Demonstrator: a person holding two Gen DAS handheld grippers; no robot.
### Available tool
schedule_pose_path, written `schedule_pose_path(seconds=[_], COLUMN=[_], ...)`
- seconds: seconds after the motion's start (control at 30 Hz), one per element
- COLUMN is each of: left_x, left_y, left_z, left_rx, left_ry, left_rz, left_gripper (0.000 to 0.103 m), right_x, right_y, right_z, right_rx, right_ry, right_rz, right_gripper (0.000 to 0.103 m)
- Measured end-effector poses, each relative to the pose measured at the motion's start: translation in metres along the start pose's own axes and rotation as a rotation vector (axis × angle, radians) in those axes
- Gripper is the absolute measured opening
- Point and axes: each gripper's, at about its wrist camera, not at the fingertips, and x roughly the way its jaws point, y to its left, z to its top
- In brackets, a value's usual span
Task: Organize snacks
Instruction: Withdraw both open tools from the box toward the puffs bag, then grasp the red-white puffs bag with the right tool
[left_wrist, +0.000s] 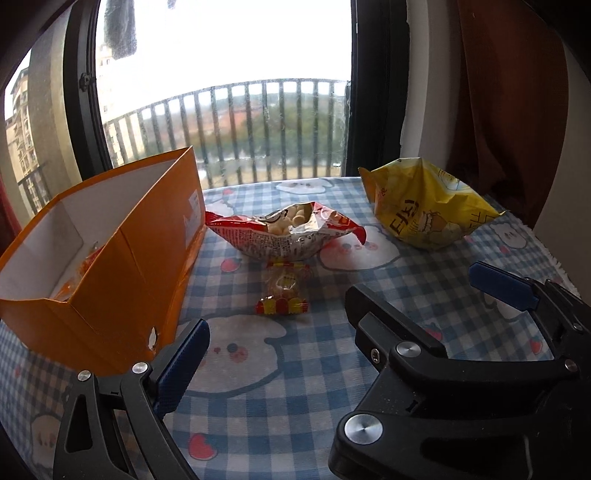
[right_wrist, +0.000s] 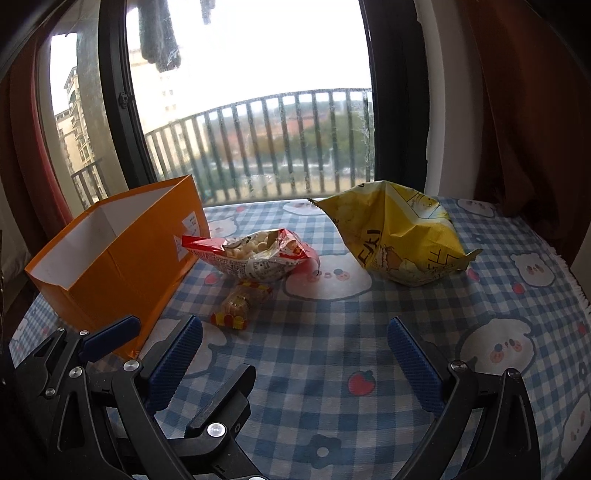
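At the far left of the counter, on the blue checked cloth (right_wrist: 314, 369), stands an orange box (right_wrist: 122, 258), open at the top, with a white label on its long side. Just right of it lies a red snack bag (right_wrist: 255, 254), torn open so that pale round pieces show inside; its left end is near the box. In front of that bag lies a small clear packet with red and yellow ends (right_wrist: 240, 304). Further right, well apart from both, sits a crumpled yellow bag (right_wrist: 399, 236). Nearest the cameras, the left gripper (left_wrist: 334, 315) hovers over the cloth beside the box, jaws spread wide with nothing between them, and the right gripper (right_wrist: 295, 349) beside it is likewise released and empty.
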Motion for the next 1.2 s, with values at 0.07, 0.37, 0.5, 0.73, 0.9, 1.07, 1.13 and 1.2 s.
schedule_pose_path(seconds=[0.07, 0.37, 0.5, 0.73, 0.9, 1.07, 1.13, 1.2], left_x=[0.005, 0.03, 0.037, 0.056, 0.063, 0.067, 0.069, 0.072], left_y=[0.002, 0.009, 0.013, 0.014, 0.015, 0.018, 0.02, 0.021], left_z=[0.001, 0.019, 0.029, 0.036, 0.04, 0.047, 0.048, 0.048], left_rx=[0.0, 0.005, -0.012, -0.03, -0.03, -0.049, -0.065, -0.076], left_ry=[0.01, 0.079, 0.082, 0.109, 0.109, 0.105, 0.104, 0.113], left_rz=[0.018, 0.028, 0.032, 0.047, 0.052, 0.054, 0.047, 0.039], left_gripper=[0.098, 0.098, 0.097, 0.092, 0.089, 0.087, 0.087, 0.087], right_x=[0.007, 0.036, 0.044, 0.068, 0.077, 0.083, 0.086, 0.09], right_y=[-0.001, -0.009, -0.008, -0.007, -0.012, -0.015, -0.014, -0.013], right_z=[0.0, 0.01, 0.021, 0.034, 0.038, 0.045, 0.048, 0.05], right_rx=[0.003, 0.051, 0.049, 0.017, 0.05, 0.072, 0.078, 0.075], right_ry=[0.023, 0.121, 0.129, 0.157, 0.158, 0.139, 0.124, 0.117], right_rz=[0.008, 0.073, 0.075, 0.082, 0.082, 0.078, 0.077, 0.073], right_gripper=[0.101, 0.095, 0.093, 0.083, 0.077, 0.075, 0.075, 0.073])
